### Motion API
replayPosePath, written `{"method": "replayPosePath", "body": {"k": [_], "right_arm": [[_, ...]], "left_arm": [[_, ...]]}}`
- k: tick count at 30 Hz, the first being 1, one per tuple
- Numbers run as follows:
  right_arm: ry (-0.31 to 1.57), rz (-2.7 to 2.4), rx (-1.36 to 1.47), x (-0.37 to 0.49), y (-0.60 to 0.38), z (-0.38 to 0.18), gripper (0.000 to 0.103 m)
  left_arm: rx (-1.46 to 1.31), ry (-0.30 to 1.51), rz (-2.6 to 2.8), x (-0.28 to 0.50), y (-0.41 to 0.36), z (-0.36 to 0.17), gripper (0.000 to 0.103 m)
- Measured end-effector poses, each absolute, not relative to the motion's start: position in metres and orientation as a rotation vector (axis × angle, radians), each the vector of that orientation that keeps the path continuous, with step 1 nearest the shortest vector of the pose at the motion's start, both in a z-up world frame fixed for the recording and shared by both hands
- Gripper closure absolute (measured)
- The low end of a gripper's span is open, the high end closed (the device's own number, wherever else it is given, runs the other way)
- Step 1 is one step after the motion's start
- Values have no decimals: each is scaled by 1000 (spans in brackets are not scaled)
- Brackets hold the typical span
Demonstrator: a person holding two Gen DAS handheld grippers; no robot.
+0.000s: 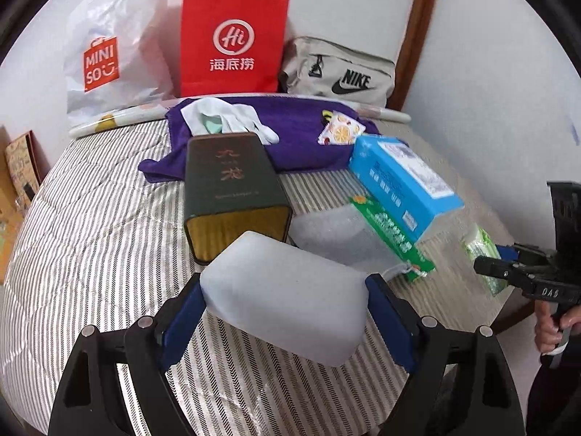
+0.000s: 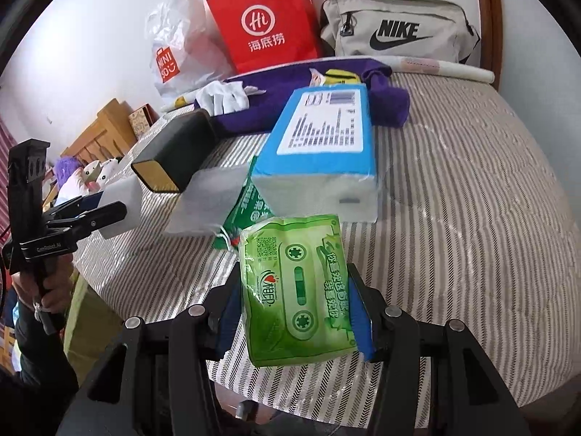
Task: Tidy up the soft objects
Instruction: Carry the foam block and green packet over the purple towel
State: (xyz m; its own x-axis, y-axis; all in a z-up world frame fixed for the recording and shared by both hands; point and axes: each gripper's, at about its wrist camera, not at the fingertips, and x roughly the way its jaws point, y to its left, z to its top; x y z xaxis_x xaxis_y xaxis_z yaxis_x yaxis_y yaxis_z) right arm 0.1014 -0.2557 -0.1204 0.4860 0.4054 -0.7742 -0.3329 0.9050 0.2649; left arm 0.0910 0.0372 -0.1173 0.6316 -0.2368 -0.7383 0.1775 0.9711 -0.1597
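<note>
Left wrist view puts our left gripper (image 1: 285,309) in the foreground, its blue pads pressed against both sides of a white foam block (image 1: 287,298), which we hold lifted above the striped bedcover (image 1: 90,225). Just past the block lies a dark green box (image 1: 228,185) with a gold end face, and beside it a clear bubble-wrap bag (image 1: 334,232) rests on the cover. A blue tissue pack (image 1: 403,178) leans across a green packet (image 1: 395,236) to the right. Farther back, a purple cloth (image 1: 301,134) carries white gloves (image 1: 232,116) and a small fruit-print pouch (image 1: 341,129). Against the wall stand a white Miniso bag (image 1: 109,54), a red paper bag (image 1: 232,40) and a grey Nike bag (image 1: 341,72). At the right edge of this view we see our right gripper (image 1: 486,265) from the side. From the right wrist view, that gripper (image 2: 296,312) is closed around a green tissue packet (image 2: 297,290) printed with a cassette design, the blue pads squeezing its two long edges while it hangs over the near part of the bed. The blue tissue pack (image 2: 323,149) lies just beyond it, and at the left edge our left gripper (image 2: 105,210) shows with the foam block (image 2: 121,207) clamped at its tips.
</note>
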Motion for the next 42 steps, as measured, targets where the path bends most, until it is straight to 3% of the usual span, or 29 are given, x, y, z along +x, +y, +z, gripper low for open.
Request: {"method": "replayPosePath", "body": {"k": [19,42], "right_arm": [[869,483,26,147,-240,-61,51],[860,478,42,279,-233,-44,51]], "left_arm": [[-178,814,-220,124,55,-72,17],[-199,840,-141,233,69,-61,17]]}}
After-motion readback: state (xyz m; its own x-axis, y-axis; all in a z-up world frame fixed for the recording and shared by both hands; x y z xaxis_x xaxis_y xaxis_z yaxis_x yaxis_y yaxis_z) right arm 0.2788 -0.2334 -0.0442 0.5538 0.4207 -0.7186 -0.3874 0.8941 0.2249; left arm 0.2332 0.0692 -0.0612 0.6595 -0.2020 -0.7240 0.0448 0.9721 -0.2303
